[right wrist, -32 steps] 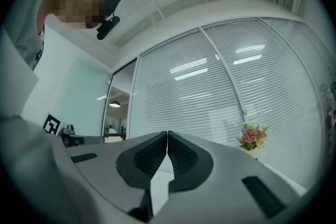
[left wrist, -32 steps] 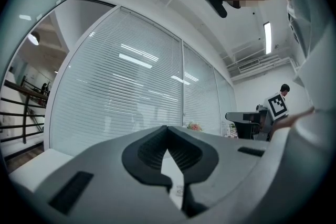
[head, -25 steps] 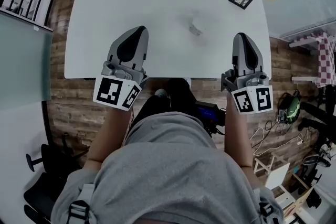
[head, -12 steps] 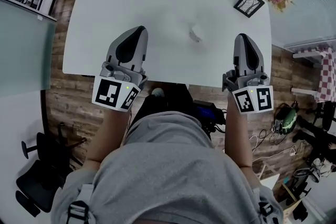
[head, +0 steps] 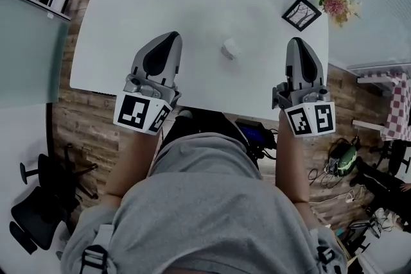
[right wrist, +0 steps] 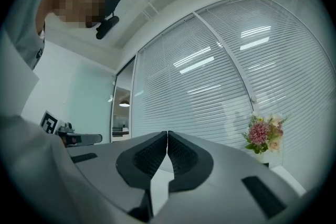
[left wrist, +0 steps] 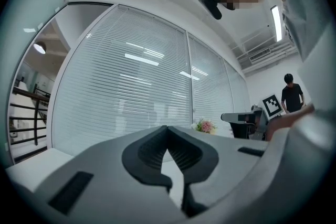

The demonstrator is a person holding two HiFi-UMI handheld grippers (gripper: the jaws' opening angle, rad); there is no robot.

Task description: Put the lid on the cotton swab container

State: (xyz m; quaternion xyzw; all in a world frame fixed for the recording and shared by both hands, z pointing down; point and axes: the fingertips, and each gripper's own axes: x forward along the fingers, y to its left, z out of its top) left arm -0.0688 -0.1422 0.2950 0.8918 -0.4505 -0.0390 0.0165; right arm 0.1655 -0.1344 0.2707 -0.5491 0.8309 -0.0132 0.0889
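Tool jaws on both sides are pressed together with nothing between them: the left tool and the right tool are each empty, as both gripper views confirm. By my reading the task has not begun. The cotton swab container shows only as a small pale thing on the white table, ahead of the two tools and roughly between them, nearer the right one's side, and apart from both. It is too small to tell whether its lid is on, beside it or elsewhere; no separate lid can be made out. Finding the lid, gripping it and seating it all appear to be left.

Both tools are held out side by side, well apart, pointing forward and about level over the near edge of the table, marker cubes toward the person, with forearms stretched out from the body. Neither gripper view takes in the container; each looks past its jaws at the blinds. A picture frame and flowers stand at the far right corner.
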